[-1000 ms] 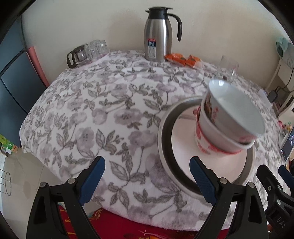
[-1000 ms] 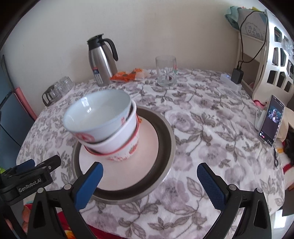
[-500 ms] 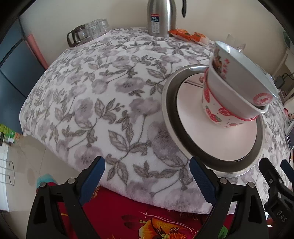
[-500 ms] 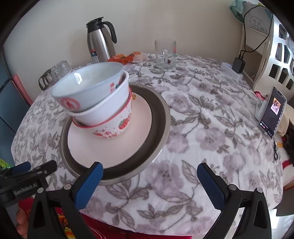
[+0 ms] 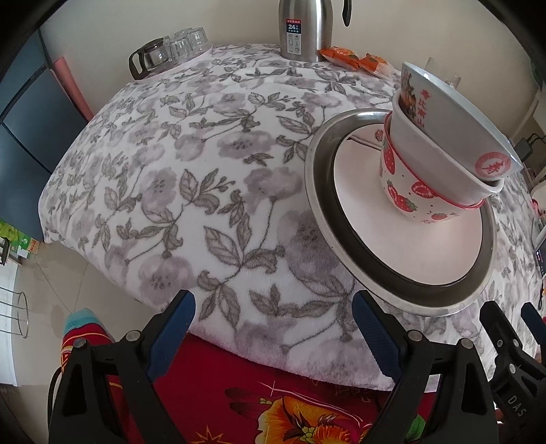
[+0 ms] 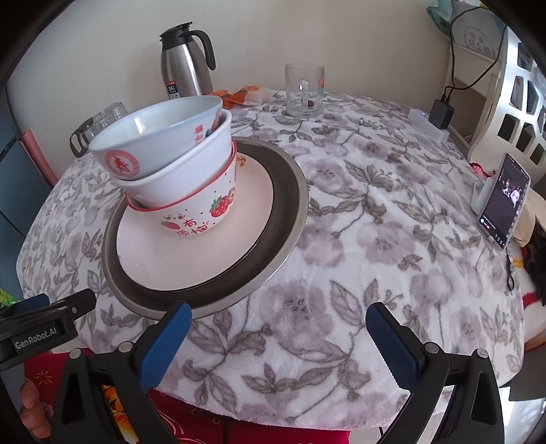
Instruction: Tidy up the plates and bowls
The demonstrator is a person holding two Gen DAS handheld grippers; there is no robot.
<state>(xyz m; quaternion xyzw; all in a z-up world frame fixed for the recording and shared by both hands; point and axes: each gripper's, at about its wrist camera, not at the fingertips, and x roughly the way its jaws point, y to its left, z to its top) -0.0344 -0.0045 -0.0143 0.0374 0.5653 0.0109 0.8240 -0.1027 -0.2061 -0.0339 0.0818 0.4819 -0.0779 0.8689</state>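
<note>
The steel flask (image 5: 304,30) at the counter's far edge loses its lid to the left wrist view's top edge. The stacked bowls (image 5: 443,150) hide most of a glass mug (image 5: 443,73) there. The phone (image 6: 504,201) screen's content is too small to read.

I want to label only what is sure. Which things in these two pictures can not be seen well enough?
- Thermos: left wrist view, top cut off by the picture edge.
- Insides of the lower bowls: both views, hidden by the top bowl nested in them.
- White plate: its middle is covered by the bowl stack.
- Phone: right wrist view, its screen is too small to read.
</note>
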